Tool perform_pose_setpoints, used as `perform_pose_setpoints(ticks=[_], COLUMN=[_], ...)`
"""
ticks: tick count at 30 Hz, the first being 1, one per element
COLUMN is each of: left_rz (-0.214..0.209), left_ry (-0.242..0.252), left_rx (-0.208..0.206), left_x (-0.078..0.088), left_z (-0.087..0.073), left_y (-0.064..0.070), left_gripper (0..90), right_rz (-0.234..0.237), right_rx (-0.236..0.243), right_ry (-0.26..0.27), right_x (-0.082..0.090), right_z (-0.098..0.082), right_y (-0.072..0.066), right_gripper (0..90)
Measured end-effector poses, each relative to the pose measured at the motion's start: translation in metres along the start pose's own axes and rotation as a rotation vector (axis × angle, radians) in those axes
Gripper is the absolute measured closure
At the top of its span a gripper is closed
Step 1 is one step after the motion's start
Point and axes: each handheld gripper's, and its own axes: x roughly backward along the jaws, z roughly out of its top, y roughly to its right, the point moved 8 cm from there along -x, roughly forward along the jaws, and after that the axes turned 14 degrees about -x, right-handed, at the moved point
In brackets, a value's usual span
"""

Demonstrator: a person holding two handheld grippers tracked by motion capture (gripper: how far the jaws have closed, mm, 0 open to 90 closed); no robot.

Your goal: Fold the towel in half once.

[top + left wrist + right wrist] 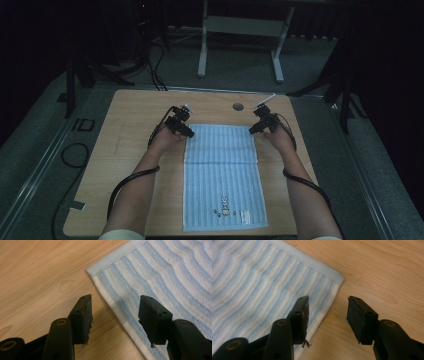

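Blue-striped towel point(222, 175) lies flat at centre of the wooden table point(130, 115); left gripper point(186, 129) at its 11 o'clock corner, right gripper point(255, 128) at 1 o'clock, jaws apart, gripping nothing. Rabbit motif and unreadable label point(245, 215) near the 6 o'clock hem.

1. The left gripper point(181, 123) and the right gripper point(261, 121) are black, with two flat black jaws and round holes
2. Black cables loop along both arms
3. Pale sleeves show at the elbows
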Motion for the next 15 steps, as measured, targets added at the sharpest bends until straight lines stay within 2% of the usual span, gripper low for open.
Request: perform_pose_setpoints(ticks=[1, 3, 5, 6, 8, 13, 15], left_rz=[0.000, 0.013, 0.016, 0.022, 0.022, 0.021, 0.028], left_ry=[0.000, -0.020, -0.024, -0.015, 0.000, -0.015, 0.003], left_rx=[0.000, 0.026, 0.024, 0.020, 0.029, 0.024, 0.025], left_x=[0.000, -0.007, -0.008, -0.009, -0.009, -0.016, -0.020], left_z=[0.000, -0.002, -0.002, 0.000, 0.003, 0.003, 0.006], left_y=[0.000, -0.004, -0.004, -0.004, -0.005, -0.006, -0.007], left_gripper=[44.4, 42.4, 42.3, 42.3, 42.3, 42.3, 42.1], right_rz=[0.000, -0.003, -0.009, -0.011, -0.028, -0.047, -0.046], right_rx=[0.000, -0.027, -0.036, -0.060, -0.066, -0.078, -0.073], right_ry=[0.000, -0.007, -0.005, 0.007, 0.013, -0.015, -0.041], right_x=[0.000, -0.010, -0.013, -0.017, -0.020, -0.028, -0.033], right_z=[0.000, 0.002, 0.003, 0.006, 0.008, 0.007, 0.004], right_y=[0.000, 0.002, 0.002, 0.003, 0.005, 0.009, 0.009], right_gripper=[51.1, 49.7, 49.7, 49.7, 50.0, 51.4, 54.5])
